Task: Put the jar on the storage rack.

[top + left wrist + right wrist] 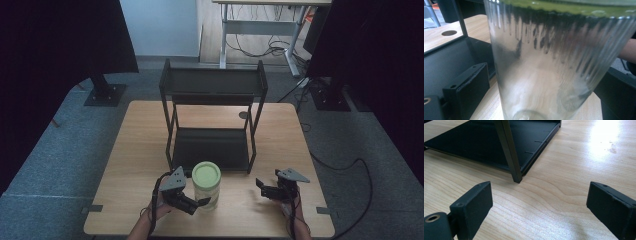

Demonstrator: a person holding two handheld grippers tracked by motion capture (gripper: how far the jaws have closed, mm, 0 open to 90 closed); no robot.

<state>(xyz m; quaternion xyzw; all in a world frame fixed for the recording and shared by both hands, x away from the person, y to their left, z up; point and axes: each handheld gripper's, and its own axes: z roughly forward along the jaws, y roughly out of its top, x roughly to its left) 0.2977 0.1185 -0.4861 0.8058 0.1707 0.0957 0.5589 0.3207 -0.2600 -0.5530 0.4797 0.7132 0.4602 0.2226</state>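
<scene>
One glass jar [206, 186] with a pale green lid [206, 174] stands upright near the front edge of the bench [135, 150], just in front of the lower tier of a black two-tier rack [212, 117]. The left hand-held gripper [194, 204] is set at the jar's lower wall with its jaws spread to either side of the glass; the left gripper view shows the ribbed jar [554, 65] close up between them, one jaw clearly off the wall, so the grip does not look closed yet, though contact on the far side cannot be told. The right hand-held gripper [263, 187] hovers low over the bench well to the jar's right, jaws wide apart and holding nothing; its own view looks past them to a rack leg [510, 157] and the lower shelf [486, 140]. Judged risks: the smooth, ribbed glass could slip if pinched low and lifted, since the weight sits above the jaws and would tip the jar; a sideways nudge before closing could topple it toward the bench edge; and on a move to the rack the lid could catch the upper shelf [212, 82]. Count: one jar, one lid, one rack with two shelves, two hand-held grippers.
</scene>
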